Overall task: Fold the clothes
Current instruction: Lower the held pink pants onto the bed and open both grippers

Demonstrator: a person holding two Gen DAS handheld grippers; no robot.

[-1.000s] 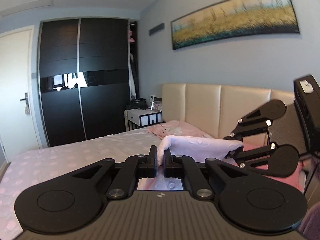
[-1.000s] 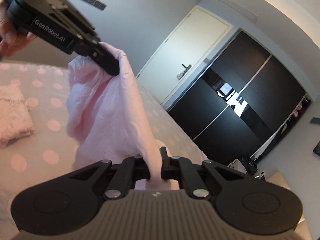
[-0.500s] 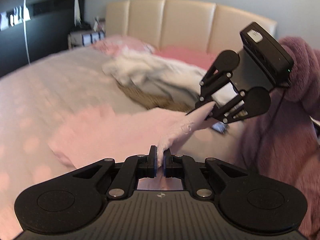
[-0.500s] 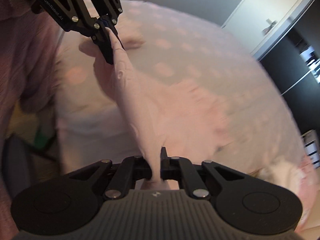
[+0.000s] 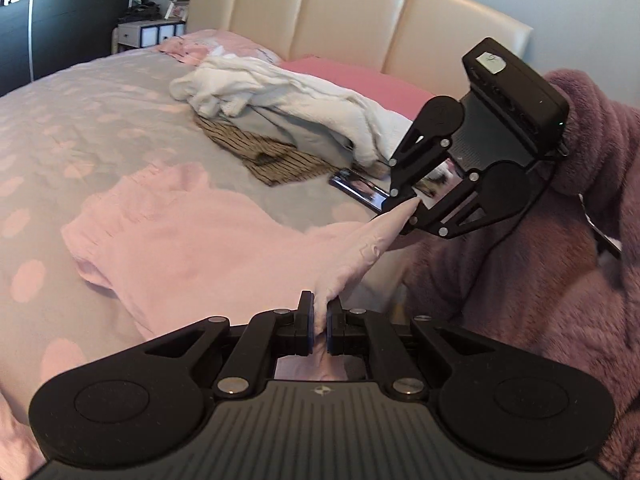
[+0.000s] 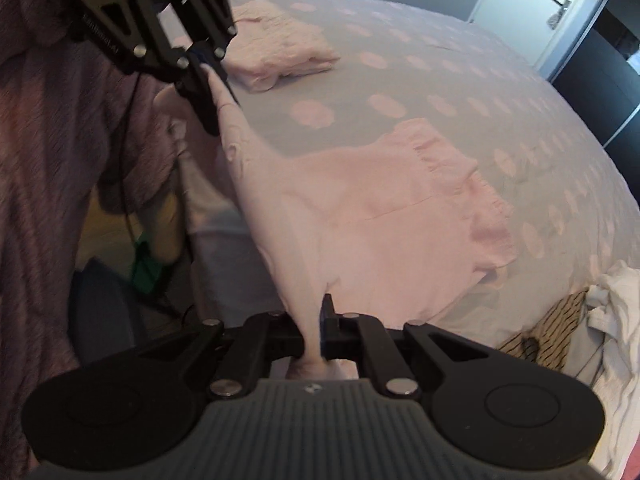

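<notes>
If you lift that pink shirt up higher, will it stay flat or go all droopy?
Probably droopy: the pink shirt already sags between the left gripper and right gripper. It looks thin and light, so likely easy to lift.

Your pale pink garment (image 5: 192, 236) lies spread on the dotted bedspread (image 5: 80, 112), its near edge lifted taut.

the garment (image 5: 208, 236) lies spread on the bed (image 5: 80, 112), its near edge lifted; a heap of clothes (image 5: 288, 100) sits behind it (nearer the headboard (image 5: 320, 12)).
</notes>
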